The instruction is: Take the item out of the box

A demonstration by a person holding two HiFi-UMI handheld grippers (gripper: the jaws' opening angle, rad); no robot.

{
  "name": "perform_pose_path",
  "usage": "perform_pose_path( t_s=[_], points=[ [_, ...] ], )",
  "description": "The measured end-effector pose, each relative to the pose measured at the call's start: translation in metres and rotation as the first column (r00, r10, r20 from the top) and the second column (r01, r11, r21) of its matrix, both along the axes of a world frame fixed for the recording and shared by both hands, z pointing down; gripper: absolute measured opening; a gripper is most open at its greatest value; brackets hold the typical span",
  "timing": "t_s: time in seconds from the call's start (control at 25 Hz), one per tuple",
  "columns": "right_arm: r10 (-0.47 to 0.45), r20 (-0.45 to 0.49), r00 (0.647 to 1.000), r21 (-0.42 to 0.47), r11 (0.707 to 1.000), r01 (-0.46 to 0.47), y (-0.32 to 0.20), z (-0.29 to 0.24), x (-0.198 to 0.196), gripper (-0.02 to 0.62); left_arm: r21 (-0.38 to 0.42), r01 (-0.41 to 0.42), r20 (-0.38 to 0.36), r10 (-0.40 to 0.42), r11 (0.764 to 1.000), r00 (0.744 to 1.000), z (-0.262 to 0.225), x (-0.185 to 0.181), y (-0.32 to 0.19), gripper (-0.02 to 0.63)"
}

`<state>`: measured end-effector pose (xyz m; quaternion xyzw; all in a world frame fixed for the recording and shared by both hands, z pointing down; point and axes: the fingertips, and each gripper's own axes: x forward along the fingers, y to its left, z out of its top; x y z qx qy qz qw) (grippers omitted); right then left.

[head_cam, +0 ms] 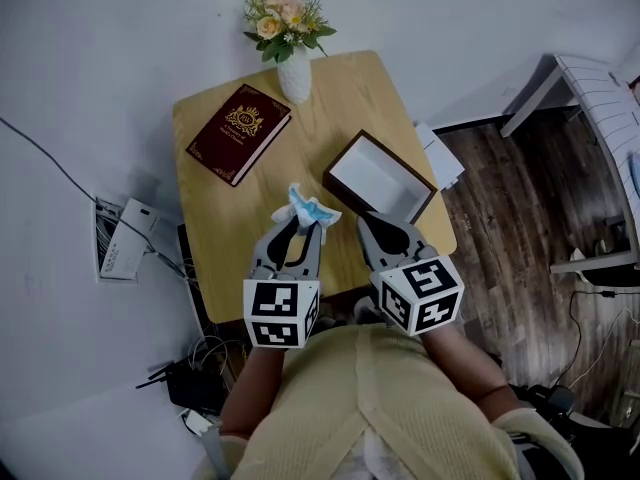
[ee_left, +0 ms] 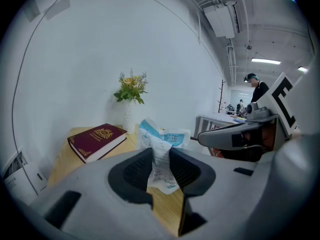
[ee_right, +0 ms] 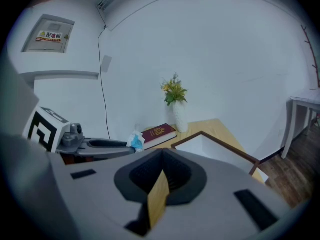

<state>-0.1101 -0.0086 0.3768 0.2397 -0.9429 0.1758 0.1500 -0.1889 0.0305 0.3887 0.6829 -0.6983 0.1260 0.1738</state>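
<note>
A crumpled white and blue packet (head_cam: 304,206) hangs above the wooden table (head_cam: 230,248), left of the box, with my left gripper (head_cam: 303,220) shut on it. In the left gripper view the packet (ee_left: 162,146) sticks up from between the pads. The open dark-rimmed box (head_cam: 343,155) lies on the table's right half, and its white inside looks empty. My right gripper (head_cam: 370,220) hovers at the box's near corner, jaws together with nothing between them. The right gripper view shows the box (ee_right: 220,151) ahead on the right and the packet (ee_right: 136,141) to the left.
A dark red book (head_cam: 238,133) lies at the table's far left. A white vase of flowers (head_cam: 293,73) stands at the far edge. On the floor are a white device (head_cam: 125,238) and cables at the left, papers (head_cam: 440,158) and a white table (head_cam: 600,98) at the right.
</note>
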Motion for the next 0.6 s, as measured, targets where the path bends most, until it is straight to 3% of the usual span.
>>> perform_pose_path(
  t_s=[0.6],
  points=[
    [0.001,-0.02,1.0,-0.02,1.0,-0.001,0.001,0.007,0.006,0.028,-0.035,-0.055,0.012,0.056,0.998,0.998,0.01,0.011,0.0,0.12]
  ],
)
